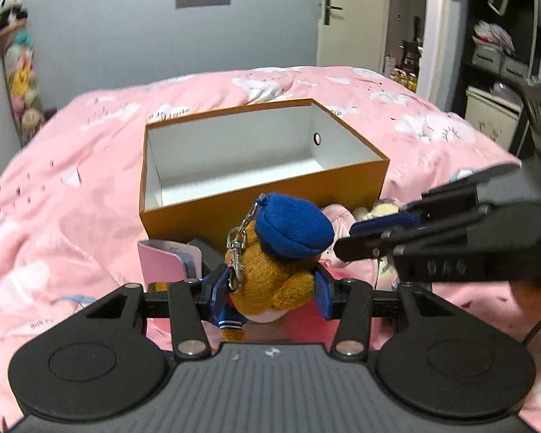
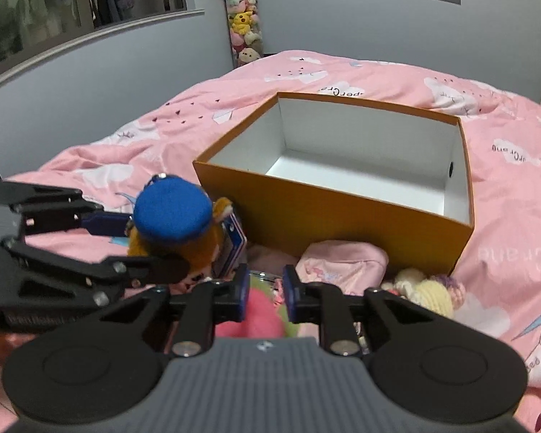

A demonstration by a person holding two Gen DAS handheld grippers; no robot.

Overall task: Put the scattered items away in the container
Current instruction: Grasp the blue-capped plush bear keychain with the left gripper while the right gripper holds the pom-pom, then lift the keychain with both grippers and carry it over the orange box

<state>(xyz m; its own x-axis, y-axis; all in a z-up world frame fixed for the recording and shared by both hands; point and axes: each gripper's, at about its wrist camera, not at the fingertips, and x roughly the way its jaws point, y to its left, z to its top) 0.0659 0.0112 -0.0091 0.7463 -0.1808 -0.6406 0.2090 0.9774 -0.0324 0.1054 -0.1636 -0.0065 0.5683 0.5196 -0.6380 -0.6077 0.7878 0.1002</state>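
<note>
My left gripper (image 1: 268, 290) is shut on a brown plush bear (image 1: 270, 270) with a blue cap and a metal clasp, held just in front of the orange box (image 1: 267, 202). The box is open and white inside; it also shows in the right wrist view (image 2: 328, 213). The bear shows there too (image 2: 173, 216), between the left gripper's fingers. My right gripper (image 2: 265, 292) is partly open over a pink and green plush (image 2: 259, 315), not gripping it. In the left wrist view the right gripper (image 1: 360, 236) reaches in from the right.
A pink pouch (image 2: 339, 263), a cream and purple crochet toy (image 2: 429, 288) and a pink card holder (image 1: 169, 263) lie by the box front on the pink quilt (image 1: 72, 180). A column of hanging plush toys (image 2: 243, 18) is on the far wall.
</note>
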